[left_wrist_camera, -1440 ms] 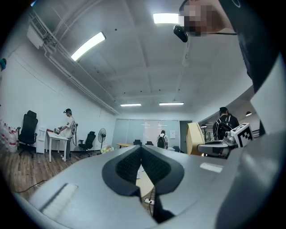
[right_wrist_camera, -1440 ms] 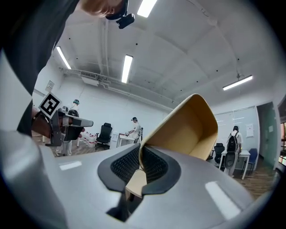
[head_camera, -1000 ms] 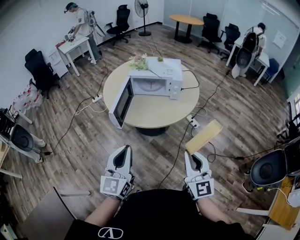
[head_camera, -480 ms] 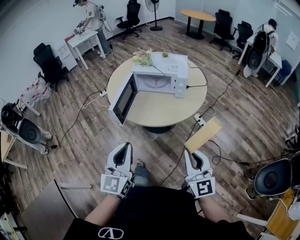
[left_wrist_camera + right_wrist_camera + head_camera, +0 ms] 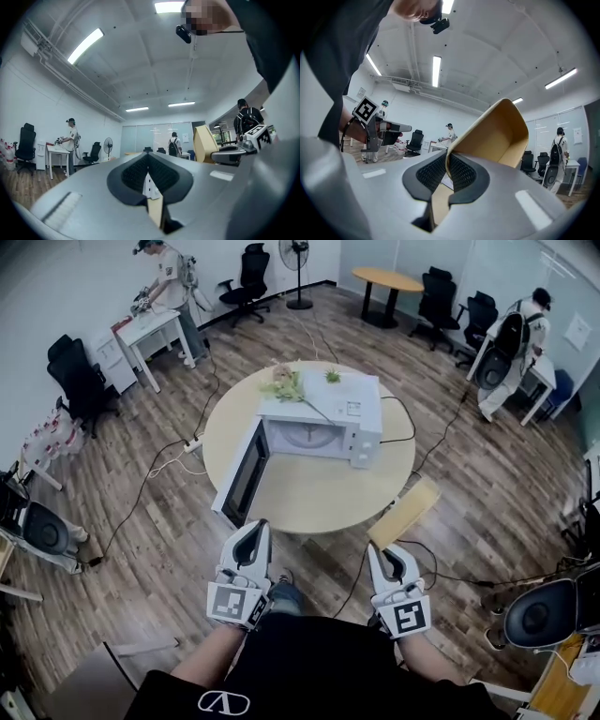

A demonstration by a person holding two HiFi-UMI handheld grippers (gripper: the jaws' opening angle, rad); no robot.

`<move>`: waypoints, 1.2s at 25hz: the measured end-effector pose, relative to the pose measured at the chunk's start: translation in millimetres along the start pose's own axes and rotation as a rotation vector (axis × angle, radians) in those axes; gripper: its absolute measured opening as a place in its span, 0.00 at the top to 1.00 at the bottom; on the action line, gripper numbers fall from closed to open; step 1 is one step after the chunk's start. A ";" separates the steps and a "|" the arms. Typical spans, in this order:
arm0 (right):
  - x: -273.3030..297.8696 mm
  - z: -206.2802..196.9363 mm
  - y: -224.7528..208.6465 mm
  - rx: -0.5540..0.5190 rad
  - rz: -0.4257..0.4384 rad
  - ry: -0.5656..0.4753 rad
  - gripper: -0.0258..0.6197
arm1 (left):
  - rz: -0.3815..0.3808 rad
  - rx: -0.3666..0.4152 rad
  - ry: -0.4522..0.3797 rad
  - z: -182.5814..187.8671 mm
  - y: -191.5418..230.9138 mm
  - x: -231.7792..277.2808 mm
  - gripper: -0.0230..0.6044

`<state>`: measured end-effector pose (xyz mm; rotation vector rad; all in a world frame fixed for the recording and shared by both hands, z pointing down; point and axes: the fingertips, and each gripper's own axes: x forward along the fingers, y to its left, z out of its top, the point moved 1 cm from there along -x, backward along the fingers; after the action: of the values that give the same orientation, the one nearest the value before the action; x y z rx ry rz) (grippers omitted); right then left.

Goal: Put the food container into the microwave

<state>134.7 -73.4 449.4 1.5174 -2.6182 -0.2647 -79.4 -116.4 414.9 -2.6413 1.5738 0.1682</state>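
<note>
Head view: The microwave (image 5: pixel 323 418) sits on a round table (image 5: pixel 309 493) ahead of you, its door (image 5: pixel 242 476) swung open toward your left. The container (image 5: pixel 405 512) is not on the table. It sticks up and forward from your right gripper (image 5: pixel 390 557), well short of the oven. Your left gripper (image 5: pixel 253 535) is held level beside it and carries nothing.

Left gripper view: The jaws are pressed together with nothing between the pads (image 5: pixel 140 172). The container (image 5: pixel 204 143) shows off to the right.

Right gripper view: The jaws are clamped narrow on one thin side wall of the container (image 5: pixel 494 136), close to its rim. It is open-topped, tan and card-like, and nothing shows inside it.

Handling, my read:
- It is likely light, with soft walls that flex.
- A one-wall pinch lets it droop or twist.
- Holding near a corner, where the fold stiffens it, should be steadier.
- Squeeze gently, because a hard grip could crease the wall.
- Keep the base level as it passes the door.
</note>
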 end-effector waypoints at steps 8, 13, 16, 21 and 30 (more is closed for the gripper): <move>109.1 13.8 -34.0 -0.036 -0.072 0.031 0.93 | -0.094 -0.012 -0.016 3.7 79.3 102.6 0.96; 172.2 16.4 -40.2 -0.064 -0.085 0.052 0.93 | -0.126 -0.021 -0.009 -0.9 127.0 149.8 0.96; 201.2 19.7 -45.4 -0.080 -0.092 0.043 0.93 | -0.128 -0.024 0.002 -5.0 148.5 170.3 0.96; 230.0 25.9 -62.7 -0.085 -0.077 0.038 0.93 | -0.129 -0.025 -0.014 -1.1 155.4 194.9 0.96; 248.6 15.4 -93.7 -0.103 0.015 0.032 0.93 | -0.063 0.011 -0.024 -8.7 139.3 222.6 0.96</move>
<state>88.1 -333.2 416.0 1.4565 -2.5474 -0.3648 -96.3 -377.9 395.9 -2.6665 1.4778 0.1863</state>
